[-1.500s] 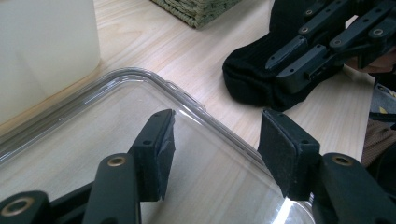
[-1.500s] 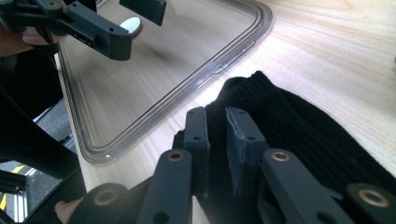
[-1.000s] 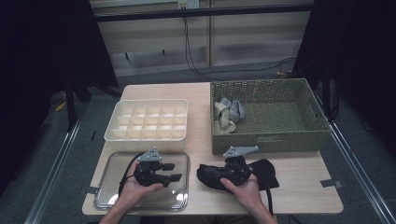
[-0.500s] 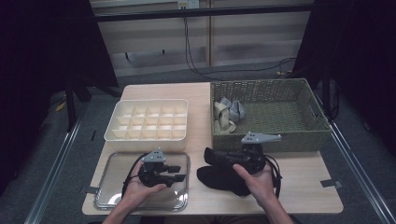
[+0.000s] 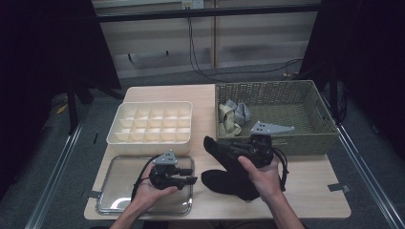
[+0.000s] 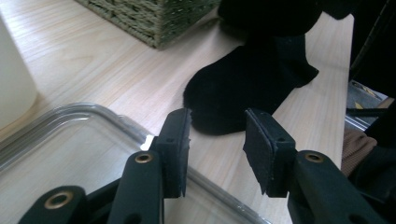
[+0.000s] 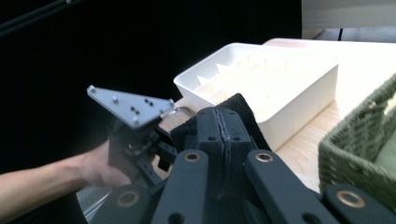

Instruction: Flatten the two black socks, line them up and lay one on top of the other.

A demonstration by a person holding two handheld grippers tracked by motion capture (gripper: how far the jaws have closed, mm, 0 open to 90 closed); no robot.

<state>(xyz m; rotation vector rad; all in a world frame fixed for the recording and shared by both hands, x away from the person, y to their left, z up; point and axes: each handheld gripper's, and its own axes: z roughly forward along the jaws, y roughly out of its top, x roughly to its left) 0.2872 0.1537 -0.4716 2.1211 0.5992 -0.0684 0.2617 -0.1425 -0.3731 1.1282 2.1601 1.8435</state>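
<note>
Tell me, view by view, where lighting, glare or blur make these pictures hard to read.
High view: dark surroundings, lit table, and the black sock shows no detail. Left gripper view: glare on the clear tray rim, near jaw bases soft. Right gripper view: background black, the white divider box nearly overexposed, the wicker basket blurred.

high view looks down; both close views share the tray (image 6: 84, 140) — low, near.

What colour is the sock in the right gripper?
Plain black sock, clearest in the high view.
</note>
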